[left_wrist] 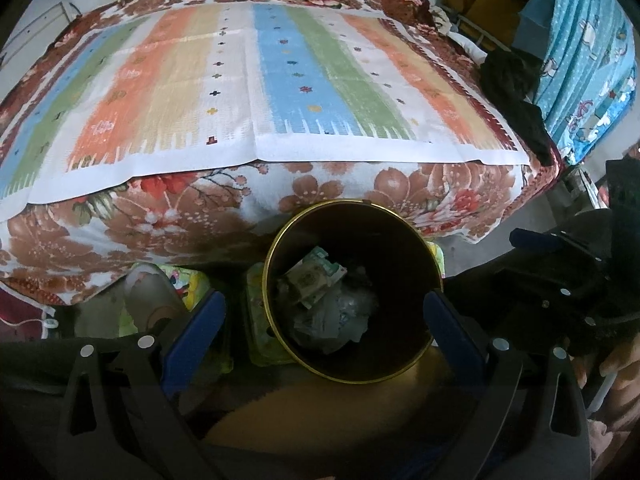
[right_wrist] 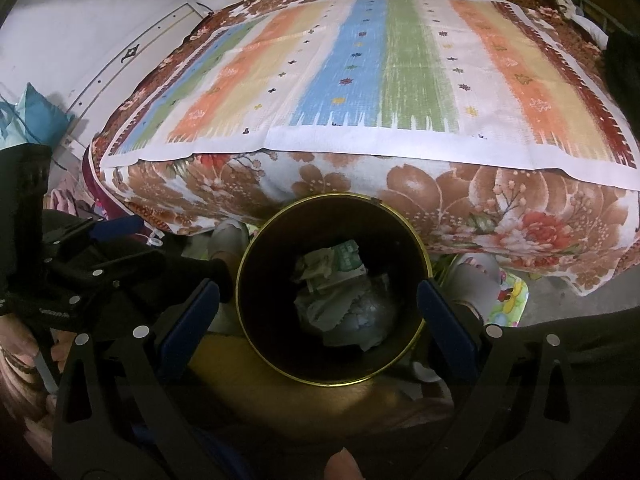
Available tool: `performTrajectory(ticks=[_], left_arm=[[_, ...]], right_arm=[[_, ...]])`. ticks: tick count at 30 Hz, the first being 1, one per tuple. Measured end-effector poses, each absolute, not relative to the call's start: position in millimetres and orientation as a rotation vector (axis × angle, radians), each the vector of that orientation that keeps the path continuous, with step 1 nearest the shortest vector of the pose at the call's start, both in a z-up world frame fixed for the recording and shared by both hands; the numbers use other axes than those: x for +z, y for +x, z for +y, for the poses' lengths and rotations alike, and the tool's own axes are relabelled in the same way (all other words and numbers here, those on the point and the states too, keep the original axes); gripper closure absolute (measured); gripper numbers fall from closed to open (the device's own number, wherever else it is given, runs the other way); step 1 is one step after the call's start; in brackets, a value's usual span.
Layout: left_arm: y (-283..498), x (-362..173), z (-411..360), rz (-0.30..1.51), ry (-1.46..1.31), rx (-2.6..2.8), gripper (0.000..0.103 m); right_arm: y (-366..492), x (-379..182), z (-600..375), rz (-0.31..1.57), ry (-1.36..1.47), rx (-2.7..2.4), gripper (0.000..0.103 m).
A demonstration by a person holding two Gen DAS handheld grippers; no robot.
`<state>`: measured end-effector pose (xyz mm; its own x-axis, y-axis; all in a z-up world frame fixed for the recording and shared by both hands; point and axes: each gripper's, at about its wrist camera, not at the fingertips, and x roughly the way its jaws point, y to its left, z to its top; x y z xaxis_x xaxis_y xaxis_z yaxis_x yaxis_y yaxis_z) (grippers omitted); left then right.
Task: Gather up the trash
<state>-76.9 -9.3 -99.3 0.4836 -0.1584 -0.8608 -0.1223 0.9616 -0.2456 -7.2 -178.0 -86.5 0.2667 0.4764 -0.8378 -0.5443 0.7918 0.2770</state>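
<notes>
A round dark bin with a gold rim [left_wrist: 280,240] [right_wrist: 244,264] stands on the floor in front of a low table. Crumpled paper and wrappers [left_wrist: 320,292] [right_wrist: 340,300] lie at its bottom. My left gripper [left_wrist: 326,312] is open and empty, its blue-padded fingers [left_wrist: 204,320] spread above the bin's mouth. My right gripper [right_wrist: 318,304] is open and empty too, fingers [right_wrist: 444,320] spread over the same bin. Each gripper shows at the edge of the other's view: the right one in the left wrist view [left_wrist: 560,264], the left one in the right wrist view [right_wrist: 80,256].
The low table [left_wrist: 200,216] [right_wrist: 320,184] carries a floral cloth and a striped mat [left_wrist: 256,80] [right_wrist: 380,72] on top. Feet in sandals [left_wrist: 152,296] [right_wrist: 476,272] rest on a colourful floor mat. Blue patterned fabric [left_wrist: 588,60] hangs at the far right.
</notes>
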Motion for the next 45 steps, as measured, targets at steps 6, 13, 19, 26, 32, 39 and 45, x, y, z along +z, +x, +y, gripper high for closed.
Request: performTrajectory(ticks=[6, 13, 19, 26, 32, 39, 45], left_arm=[[-76.0, -100.6, -7.1, 1.077, -0.308, -0.016, 0.006], [-76.0, -102.0, -5.5, 1.080, -0.314, -0.010, 0.006], [-76.1, -103.0, -5.9, 1.084, -0.315, -0.012, 0.006], [-75.5, -104.1, -7.2, 1.090, -0.313, -0.006, 0.006], [-74.9, -105.1, -11.0, 1.098, -0.303, -0.014, 0.006], [-75.1, -105.5, -10.6, 1.098, -0.309, -0.013, 0.006], [-75.3, -105.8, -9.7, 1.099, -0.311, -0.011, 0.006]], right_arm=[[-8.6, -86.5, -174.6, 1.101, -0.078, 0.697, 0.009], [-8.4, -86.6, -175.0, 1.102, -0.077, 0.695, 0.009], [-8.4, -87.6, -174.5, 1.110, -0.077, 0.698, 0.009], [-8.4, -88.2, -174.1, 1.106, -0.073, 0.699, 0.009], [-8.1, -88.3, -173.8, 1.107, -0.072, 0.701, 0.009], [-8.5, -88.0, -172.7, 1.110, -0.067, 0.705, 0.009], [-9.7, -87.6, -170.6, 1.109, -0.054, 0.706, 0.009]])
